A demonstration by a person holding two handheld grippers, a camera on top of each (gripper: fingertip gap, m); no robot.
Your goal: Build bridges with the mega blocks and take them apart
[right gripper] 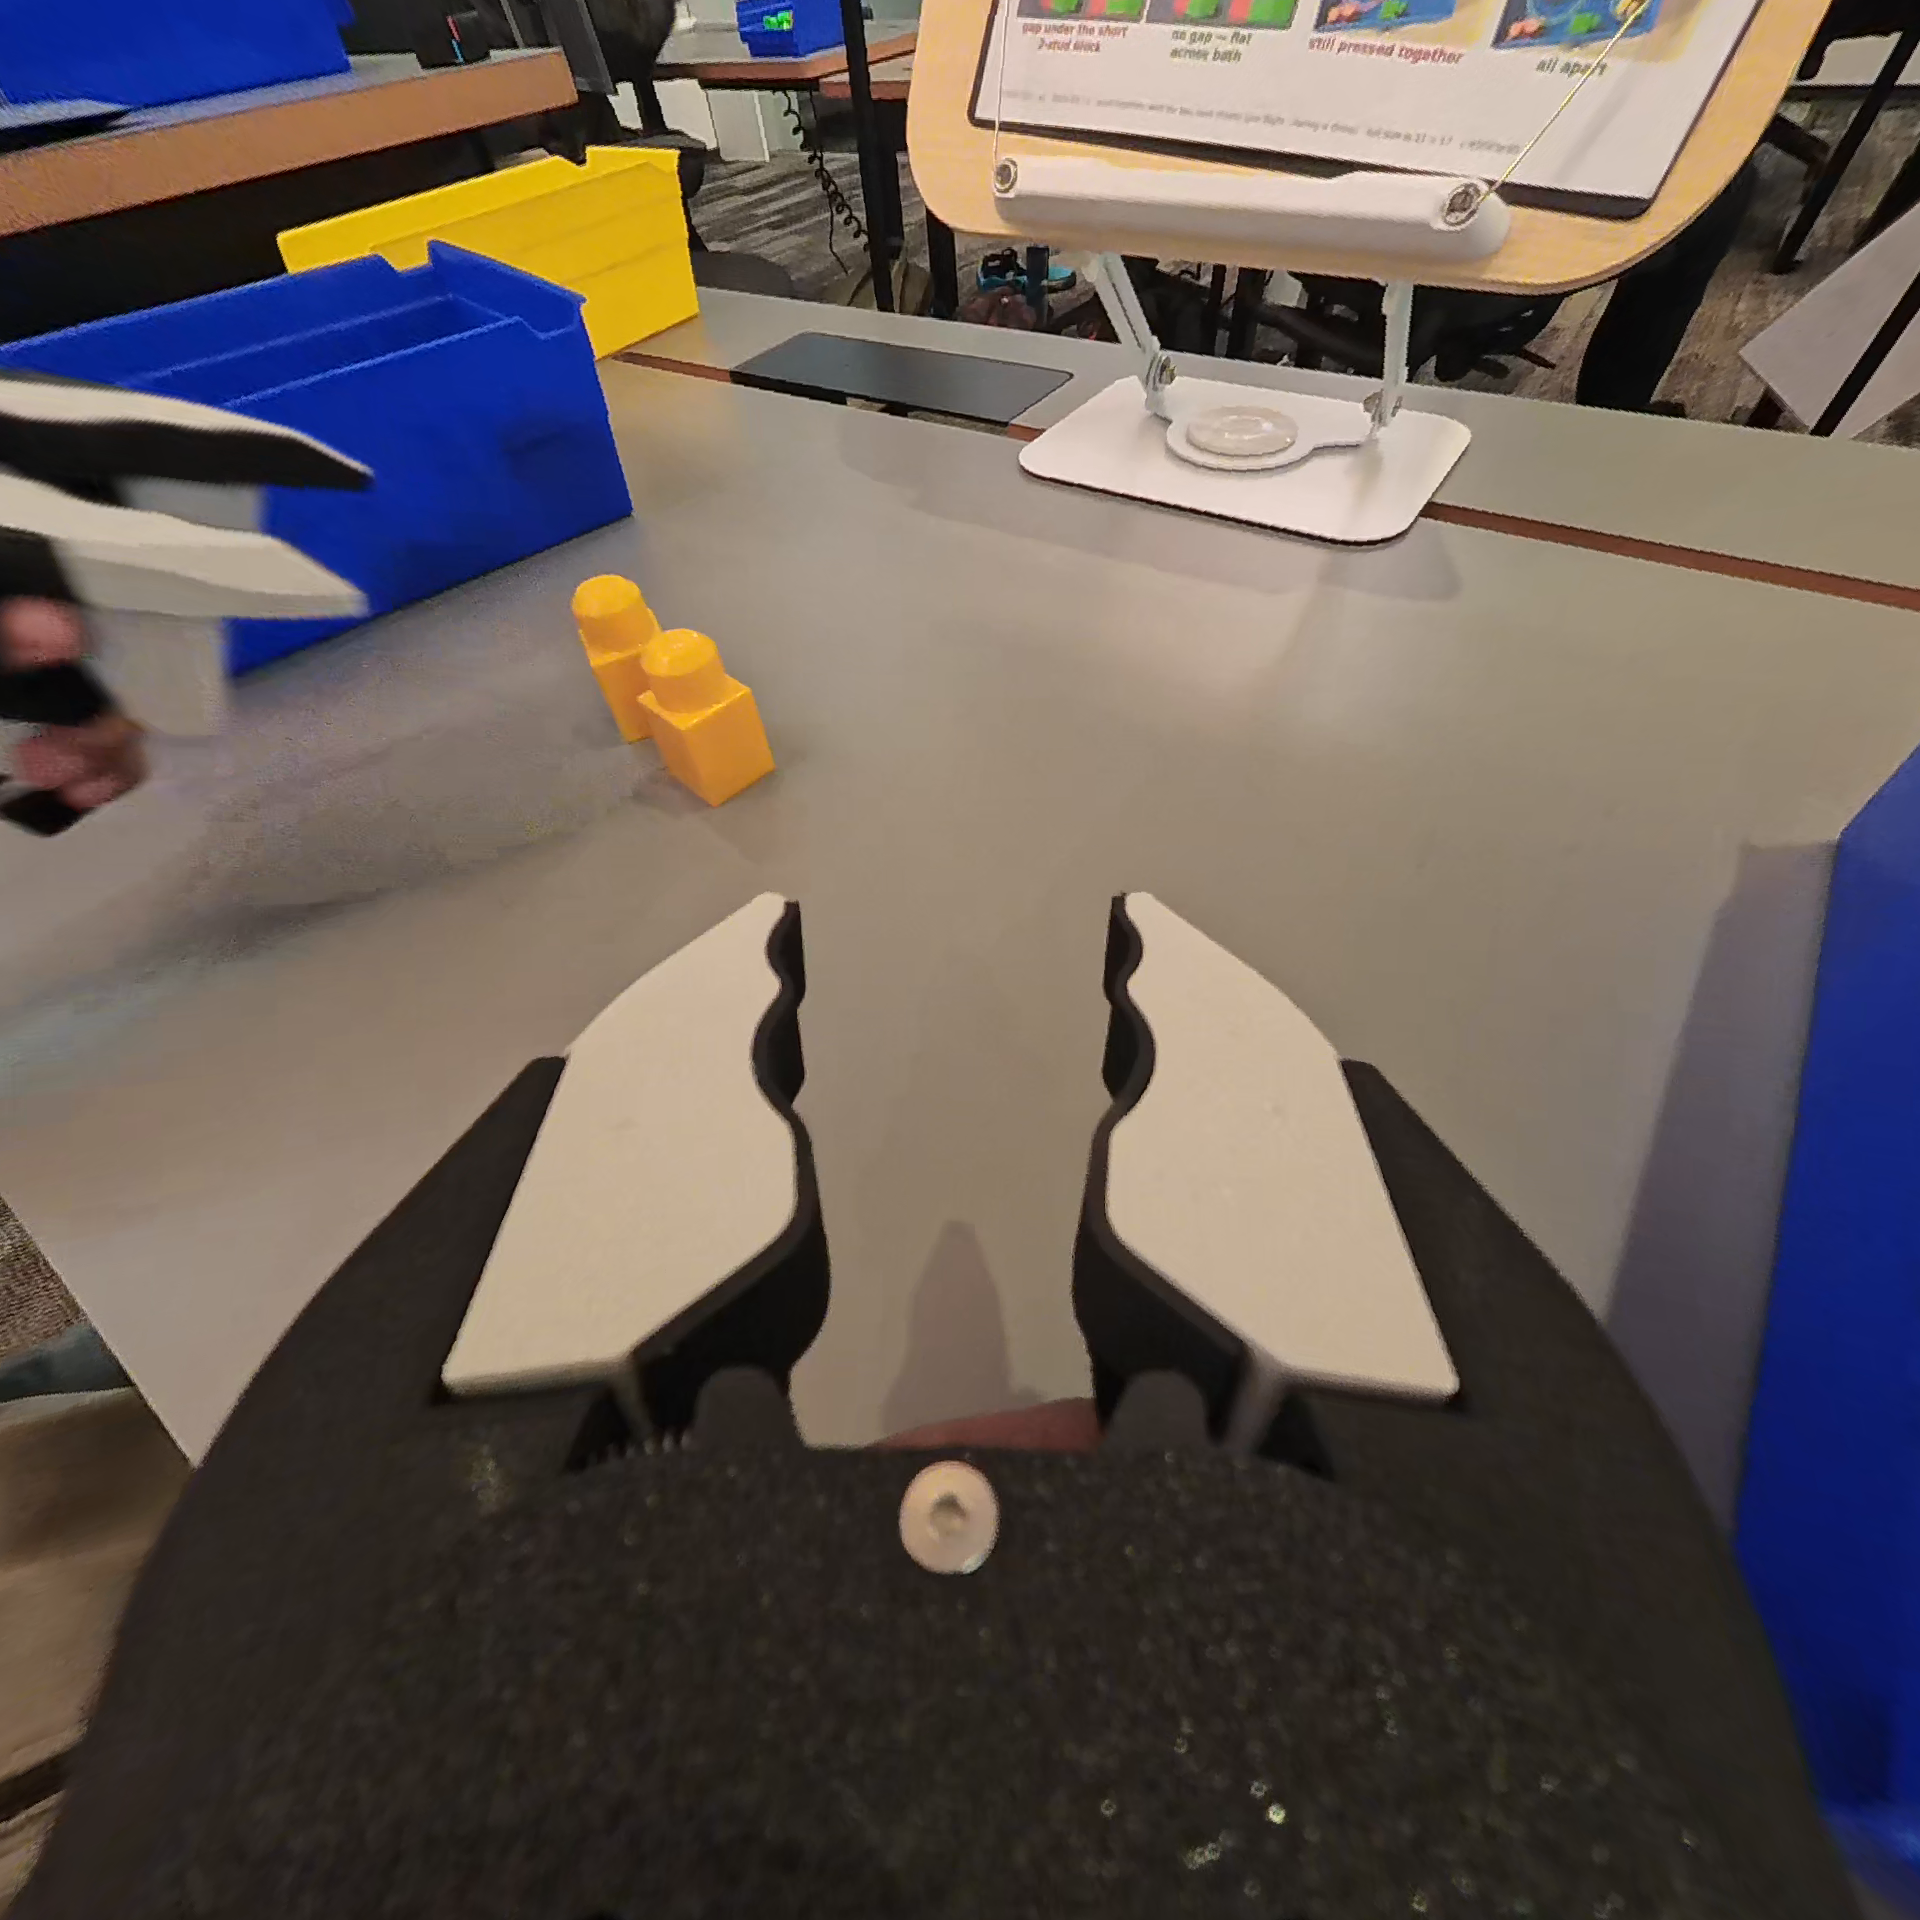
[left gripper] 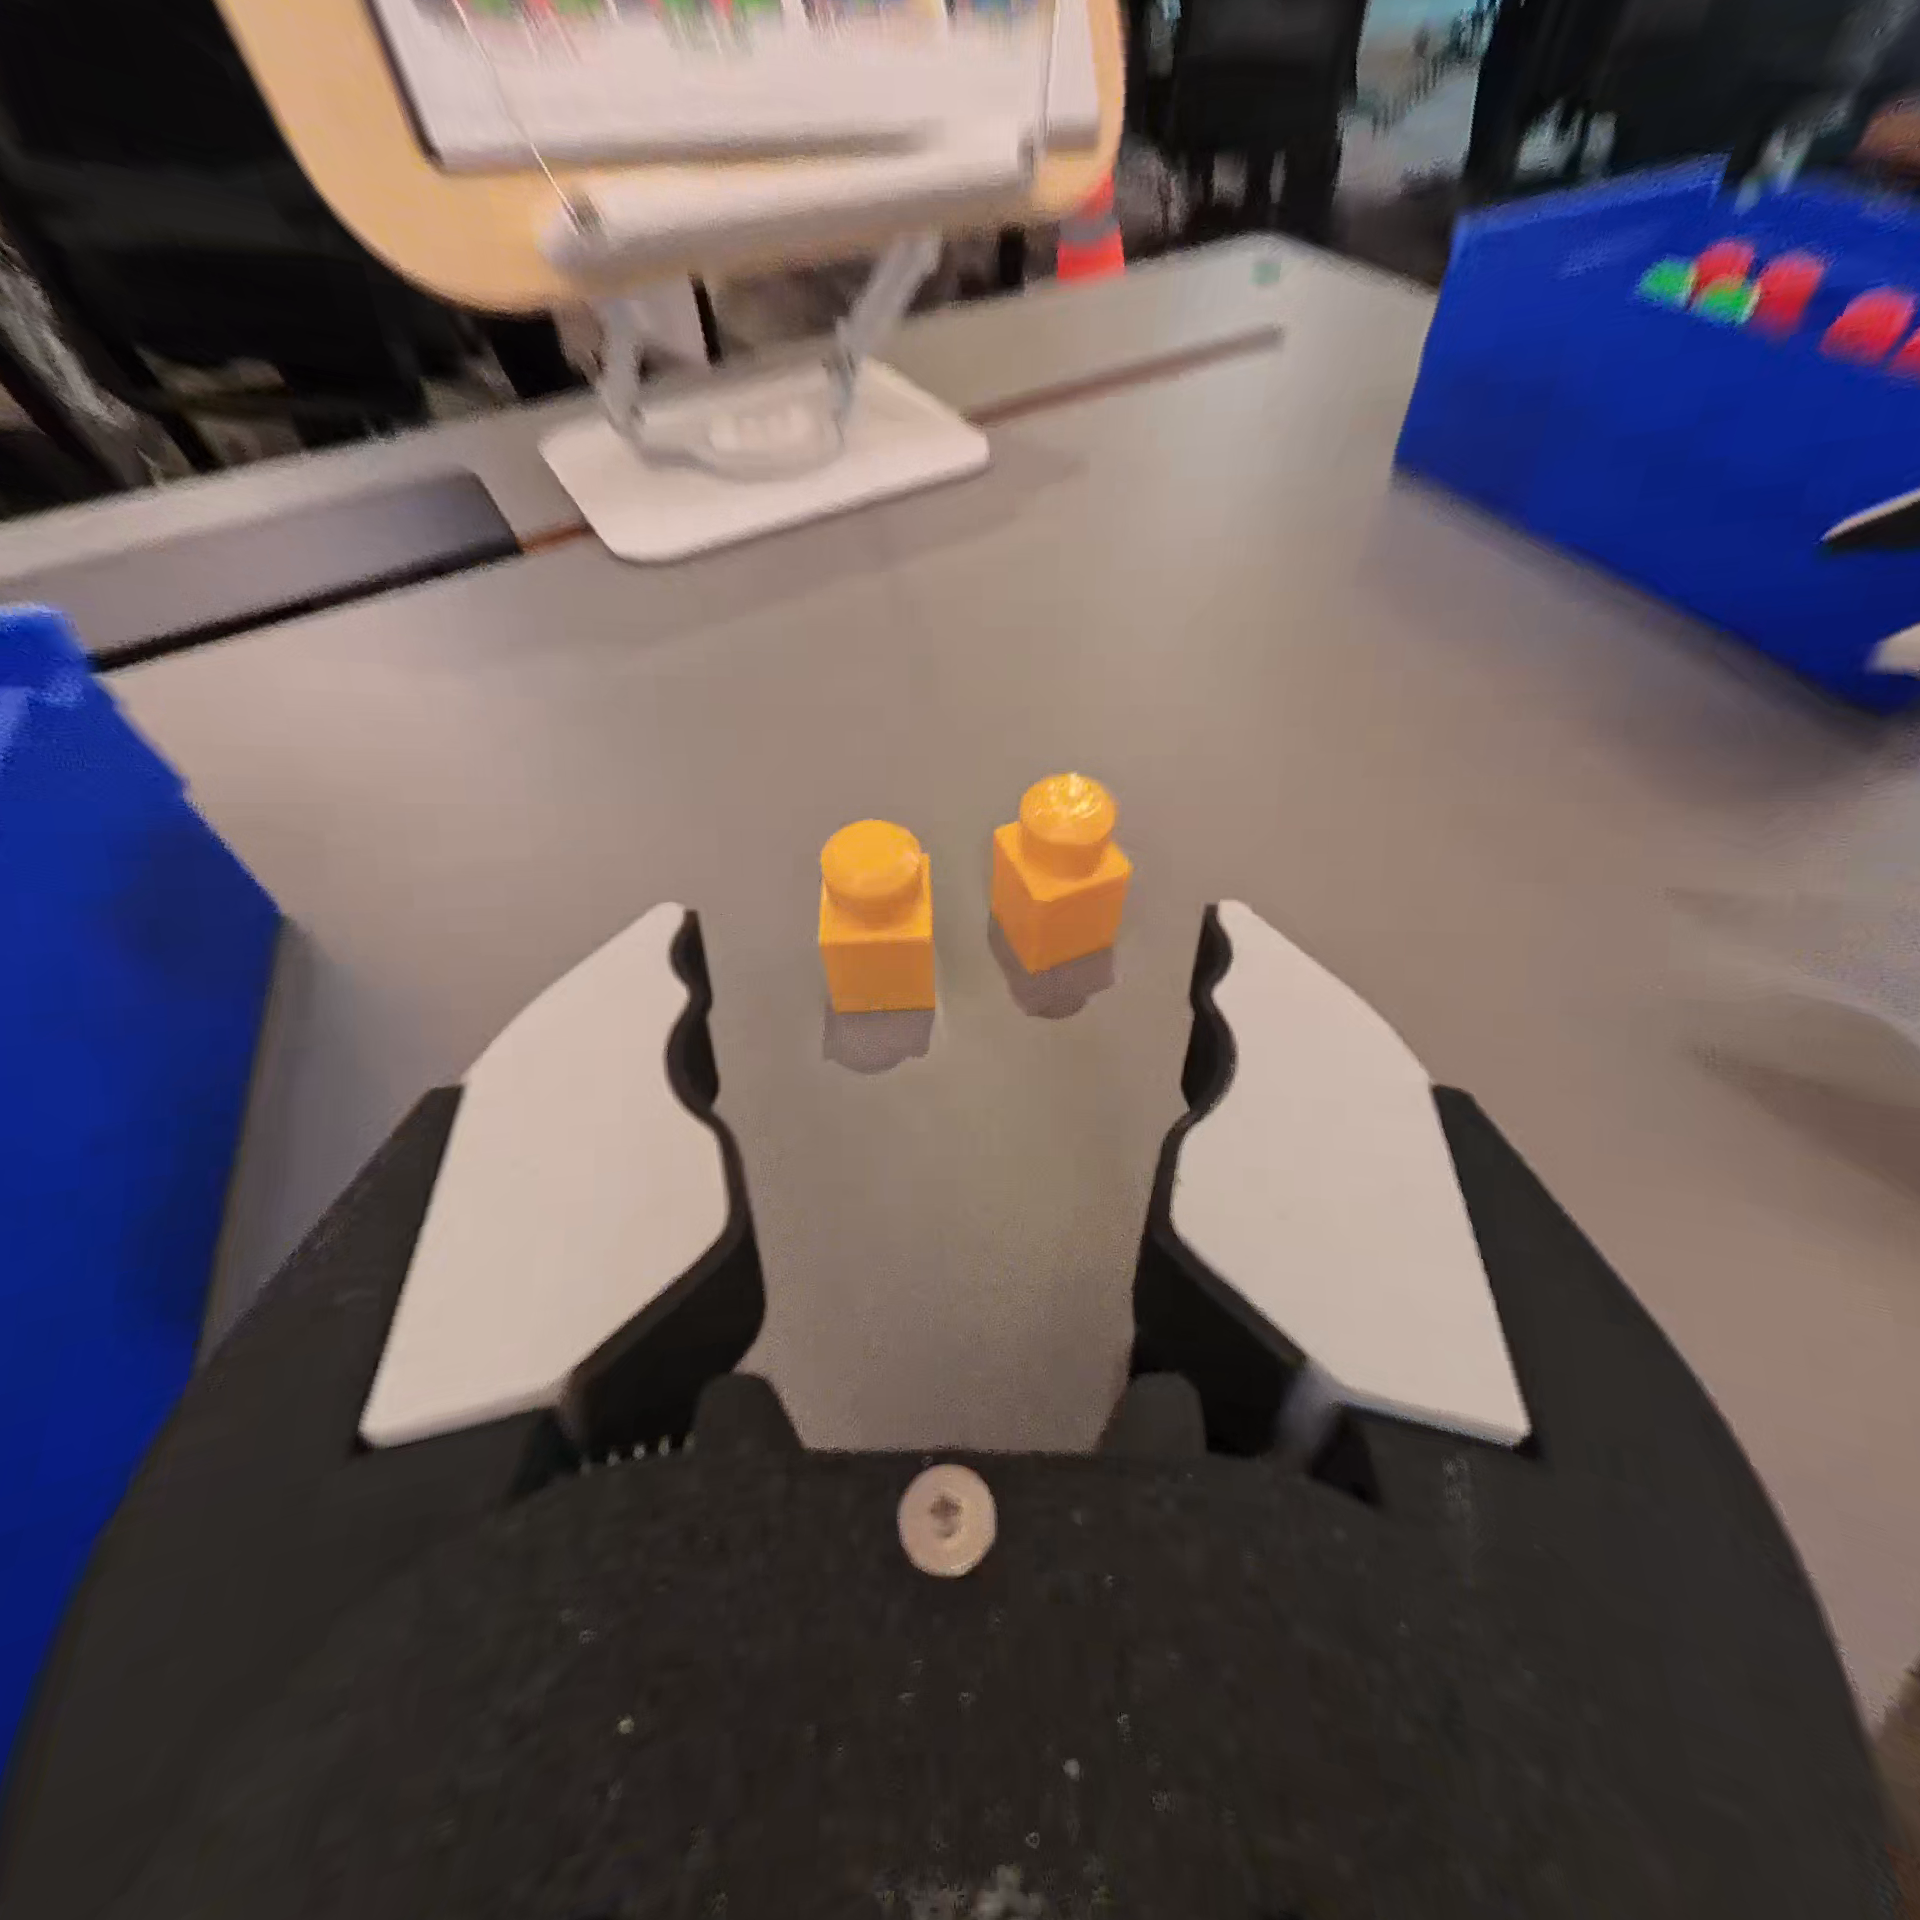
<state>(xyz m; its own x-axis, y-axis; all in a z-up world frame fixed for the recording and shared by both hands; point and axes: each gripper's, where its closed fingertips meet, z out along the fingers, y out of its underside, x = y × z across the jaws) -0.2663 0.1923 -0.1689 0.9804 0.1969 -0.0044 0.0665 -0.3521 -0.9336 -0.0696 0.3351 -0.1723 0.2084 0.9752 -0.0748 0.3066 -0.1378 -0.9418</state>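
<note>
Left tool (left gripper: 951, 914) hovers over the grey bench (left gripper: 1351, 831) with its fingers spread wide and nothing between them. Just beyond its tips, at about 12 o'clock in the left wrist view, stand two orange single-stud blocks: the near block (left gripper: 876, 940) a little toward 11 o'clock, the far block (left gripper: 1060, 894) toward 1 o'clock. Both are upright, with a gap of bare bench between them, and neither touches the tool.

Right tool (right gripper: 954, 909) is likewise released and holds nothing, with only bench surface between its fingers. From its view the orange pair sits toward 11 o'clock, well apart from it, one block overlapping the other so the gap is hidden.

One blue bin (right gripper: 416, 395) stands at 10 o'clock, with a yellow bin (right gripper: 582, 229) behind it. Another blue bin (left gripper: 1662, 416) lies at 2 o'clock in the left wrist view. A white stand (right gripper: 1247, 457) carrying a wooden board with an instruction sheet (right gripper: 1299, 125) sits at the far bench edge, at 12 to 1 o'clock.
</note>
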